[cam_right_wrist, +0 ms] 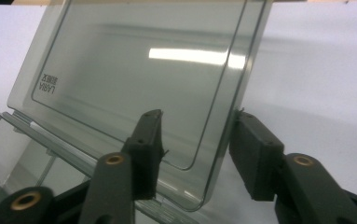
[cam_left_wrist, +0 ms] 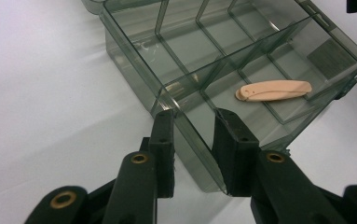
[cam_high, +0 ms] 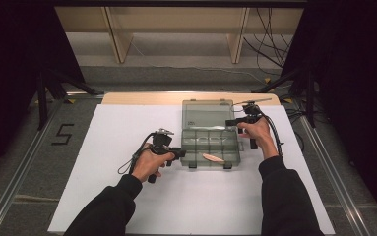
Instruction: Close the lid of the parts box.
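Clear grey compartment box (cam_high: 210, 142) lying open near the middle of the white bench (cam_high: 127, 206), lid (cam_high: 207, 114) swung up and back at the far side. Left claw (cam_left_wrist: 192, 133) set astride the box's near left wall, one jaw outside, the other inside the corner compartment, wall between them; whether pressed tight on the plastic, cannot tell. In the high view, left claw (cam_high: 182, 153) at the box's left front corner. Right claw (cam_right_wrist: 195, 140) parted around the lid's right edge, one jaw in front of the panel, the other beyond it, not clamped. Small pale peach oblong piece (cam_left_wrist: 273, 90) lying flat in a front compartment, apart from both claws.
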### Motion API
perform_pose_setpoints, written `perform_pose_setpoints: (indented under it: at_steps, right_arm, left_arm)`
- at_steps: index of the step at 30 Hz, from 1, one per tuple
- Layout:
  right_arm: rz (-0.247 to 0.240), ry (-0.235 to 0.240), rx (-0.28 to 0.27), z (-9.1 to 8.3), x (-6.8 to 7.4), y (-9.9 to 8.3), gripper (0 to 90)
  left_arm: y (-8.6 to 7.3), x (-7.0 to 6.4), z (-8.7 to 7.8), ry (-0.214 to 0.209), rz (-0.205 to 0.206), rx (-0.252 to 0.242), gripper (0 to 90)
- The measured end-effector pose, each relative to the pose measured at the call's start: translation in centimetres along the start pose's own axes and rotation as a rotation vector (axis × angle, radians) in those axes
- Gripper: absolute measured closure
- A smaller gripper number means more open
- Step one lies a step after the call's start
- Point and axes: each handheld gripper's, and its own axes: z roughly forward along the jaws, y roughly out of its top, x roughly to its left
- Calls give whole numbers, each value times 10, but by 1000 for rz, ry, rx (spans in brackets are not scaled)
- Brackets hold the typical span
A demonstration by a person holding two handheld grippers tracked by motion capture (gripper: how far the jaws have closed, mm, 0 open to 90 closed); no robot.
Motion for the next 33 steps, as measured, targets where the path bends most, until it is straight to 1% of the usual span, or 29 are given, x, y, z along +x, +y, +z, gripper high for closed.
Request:
perform_pose_setpoints:
  at_steps: [2, 3, 4, 6, 8, 9, 10, 11, 12, 13, 14, 15, 16, 17, 18, 19, 20, 21, 22, 23, 25, 26, 27, 28, 29, 30, 31, 32, 33]
  right_arm:
    - [-8, 2, -9, -2, 0, 0, 595]
    - [-1, -4, -22, -3, 0, 0, 609]
    - [-7, 1, -45, -2, 0, 0, 622]
    - [-11, -14, -18, -7, 0, 1, 647]
    - [9, 4, -35, -9, 1, 0, 672]
    - [17, 1, -31, -11, 1, -1, 683]
    - [-4, 3, -54, -10, 0, -1, 693]
    - [12, -5, -52, -12, 1, -2, 705]
    - [14, 14, -64, -13, 1, -3, 717]
    - [-15, 12, -72, -14, -2, -3, 728]
    - [7, 9, -75, -15, 0, -3, 736]
    - [0, 1, -66, -17, 0, -3, 744]
    - [-4, -3, -70, -18, 0, -4, 751]
    - [-16, 11, -78, -18, -1, -4, 756]
    - [-45, 13, -95, -17, -2, -4, 761]
    - [-21, 10, -105, -18, 0, -5, 766]
    - [-43, 16, -112, -18, -1, -5, 771]
    - [-39, 16, -112, -19, -1, -6, 785]
    - [-42, 4, -117, -19, -1, -6, 816]
    - [-48, 9, -125, -21, -2, -7, 821]
    - [-41, 16, -137, -21, -3, -9, 827]
    - [-46, 17, -145, -21, -3, -10, 829]
    - [-44, 8, -145, -21, -2, -11, 830]
    - [-40, 11, -148, -22, 0, -11, 831]
    - [-49, 1, -156, -22, 0, -12, 832]
    - [-74, 0, -162, -23, 0, -12, 834]
    - [-82, -10, -169, -24, 1, -13, 835]
    - [-84, -5, -175, -24, 2, -14, 836]
    - [-89, -12, -179, -25, 3, -15, 836]
  left_arm:
    - [0, 0, -1, -4, 10, 8, 692]
    - [0, 0, 0, -4, 5, 3, 692]
    - [0, 0, -1, -4, 6, 5, 691]
    - [0, 0, -1, -4, 7, 5, 691]
    - [0, 0, -1, -4, 8, 6, 692]
    - [0, 0, -1, -4, 8, 6, 691]
    - [0, 0, -1, -4, 8, 6, 691]
    - [0, 0, -1, -4, 9, 6, 691]
    - [0, 0, -1, -4, 9, 6, 691]
    - [0, 0, -1, -4, 9, 6, 691]
    - [0, 0, -1, -4, 8, 6, 691]
    - [0, 0, -1, -4, 9, 6, 691]
    - [0, 0, -1, -4, 9, 6, 691]
    - [0, 0, -1, -4, 8, 5, 691]
    - [0, 0, -1, -4, 9, 5, 691]
    - [0, 0, -1, -4, 9, 5, 691]
    - [0, 0, 0, -1, 3, -1, 691]
    - [0, 0, 0, 0, 2, 1, 690]
    - [0, 0, 0, 0, 3, 1, 690]
    - [0, 1, -1, -5, 13, 8, 689]
    - [0, 0, -1, -4, 9, 5, 690]
    - [0, 0, 0, -4, 2, 1, 689]
    - [0, 0, -1, -4, 11, 8, 689]
    - [0, 0, 0, 0, 1, -1, 689]
    - [0, 0, 0, -1, 1, -1, 689]
    - [0, 0, -1, -3, 7, 4, 690]
    - [0, 0, -1, -3, 9, 6, 689]
    - [0, 0, -1, -3, 8, 5, 689]
    - [0, 0, -1, -3, 8, 5, 689]
